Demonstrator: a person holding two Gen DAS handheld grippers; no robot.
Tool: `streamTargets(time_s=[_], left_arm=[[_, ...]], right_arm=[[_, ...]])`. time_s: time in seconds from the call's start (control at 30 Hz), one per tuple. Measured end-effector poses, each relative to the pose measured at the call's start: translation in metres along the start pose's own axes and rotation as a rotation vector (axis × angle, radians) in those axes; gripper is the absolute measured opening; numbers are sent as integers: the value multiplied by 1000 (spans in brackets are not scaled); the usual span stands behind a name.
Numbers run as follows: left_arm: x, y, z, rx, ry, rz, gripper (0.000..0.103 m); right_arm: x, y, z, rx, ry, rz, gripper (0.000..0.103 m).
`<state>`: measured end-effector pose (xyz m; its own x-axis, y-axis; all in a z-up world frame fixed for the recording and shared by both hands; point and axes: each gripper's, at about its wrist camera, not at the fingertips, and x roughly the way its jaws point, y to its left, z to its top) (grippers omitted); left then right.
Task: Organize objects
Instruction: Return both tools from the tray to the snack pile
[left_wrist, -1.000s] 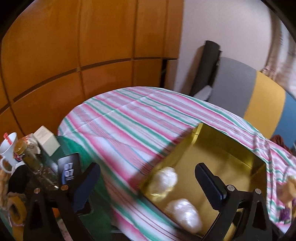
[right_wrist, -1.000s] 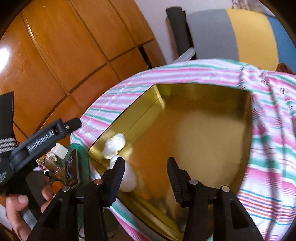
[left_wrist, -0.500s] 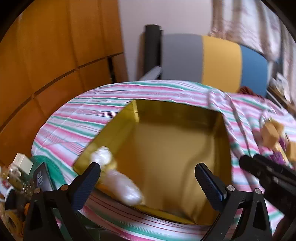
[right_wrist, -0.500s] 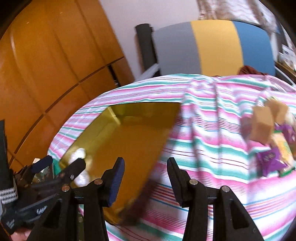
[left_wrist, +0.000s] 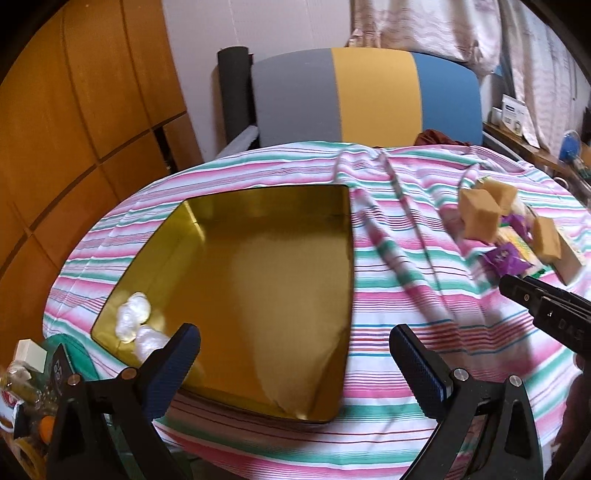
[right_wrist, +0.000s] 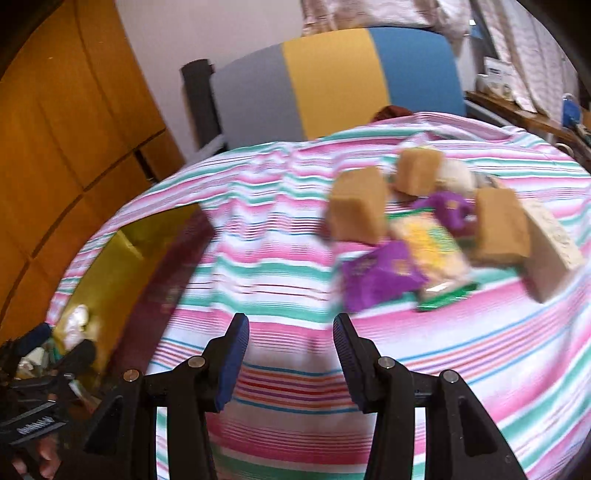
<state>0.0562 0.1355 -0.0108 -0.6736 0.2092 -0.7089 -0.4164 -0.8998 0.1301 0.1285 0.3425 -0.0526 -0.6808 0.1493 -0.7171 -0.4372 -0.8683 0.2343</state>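
Lower centre of the right wrist view, the right gripper (right_wrist: 290, 354) stands narrowly parted and empty, having swung from the gold tray (right_wrist: 122, 258) toward the snacks (right_wrist: 424, 236) at upper right; likely fetching one next. Left gripper (left_wrist: 295, 363) wide, empty, over the tray.

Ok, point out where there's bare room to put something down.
Most of the gold tray's floor is free; only two white bundles sit in its near-left corner. The striped cloth is bare between the tray and the snack pile. The pile itself is crowded, as is the clutter off the table's left edge.
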Motion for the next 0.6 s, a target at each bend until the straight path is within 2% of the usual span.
streamTargets(time_s=[0.07,0.27,0.6], left_arm=[[-1,-6,1,11,1,-3,103],[0,-24,-1,34,24,-22,103],[-3,-44,-2,74,40,-38,103]], right_arm=[[-2,-16,0,18,-9,-51,48],[-1,-64,10,73,-29,-134,48],[20,-92,28,33,-18,-200,48]])
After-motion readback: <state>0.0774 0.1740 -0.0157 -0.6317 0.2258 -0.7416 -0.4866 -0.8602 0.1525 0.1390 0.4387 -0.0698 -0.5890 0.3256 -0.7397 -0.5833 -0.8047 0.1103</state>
